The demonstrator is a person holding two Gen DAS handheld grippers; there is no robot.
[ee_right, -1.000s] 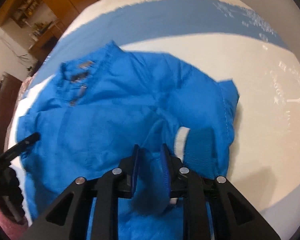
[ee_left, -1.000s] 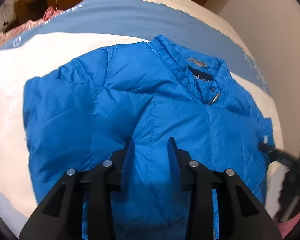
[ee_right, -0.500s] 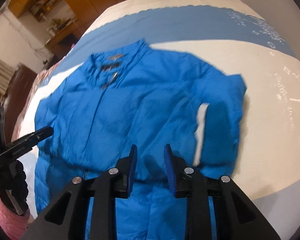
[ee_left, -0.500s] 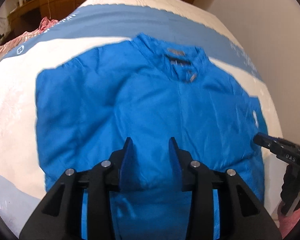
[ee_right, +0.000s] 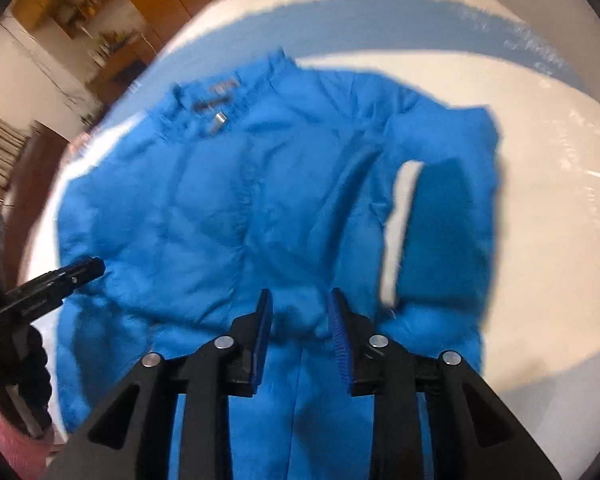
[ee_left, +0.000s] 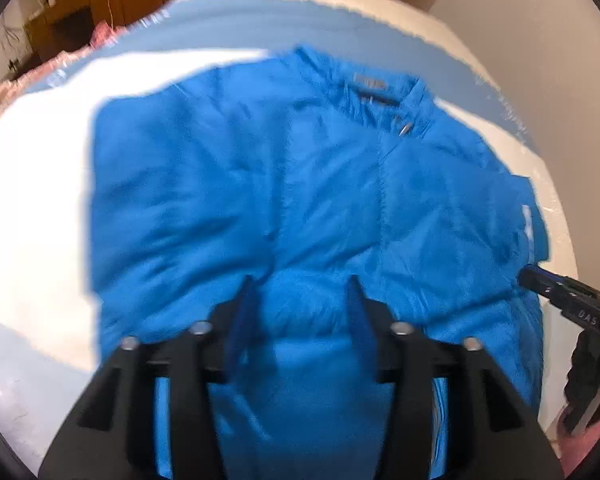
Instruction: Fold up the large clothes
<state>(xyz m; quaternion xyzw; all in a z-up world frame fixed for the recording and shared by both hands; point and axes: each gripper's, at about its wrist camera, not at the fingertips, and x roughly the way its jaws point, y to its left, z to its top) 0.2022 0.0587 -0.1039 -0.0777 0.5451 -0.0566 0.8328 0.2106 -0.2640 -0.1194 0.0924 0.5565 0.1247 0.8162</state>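
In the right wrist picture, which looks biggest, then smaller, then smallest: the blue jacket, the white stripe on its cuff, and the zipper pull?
1. blue jacket, by far the largest
2. white stripe
3. zipper pull, smallest

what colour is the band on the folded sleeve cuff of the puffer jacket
White, on the bright blue quilted puffer jacket; the cuff band shows best in the right wrist view.

We see a bright blue quilted puffer jacket (ee_left: 284, 200) lying face up on the bed, collar at the far end and hem nearest us. Its stand-up collar (ee_right: 220, 92) shows a dark label inside and a metal zip pull just below. The zip line runs down the middle. One sleeve (ee_right: 444, 232) is folded in over the body, its ribbed cuff edged with a white band. The fabric is puffy and creased.
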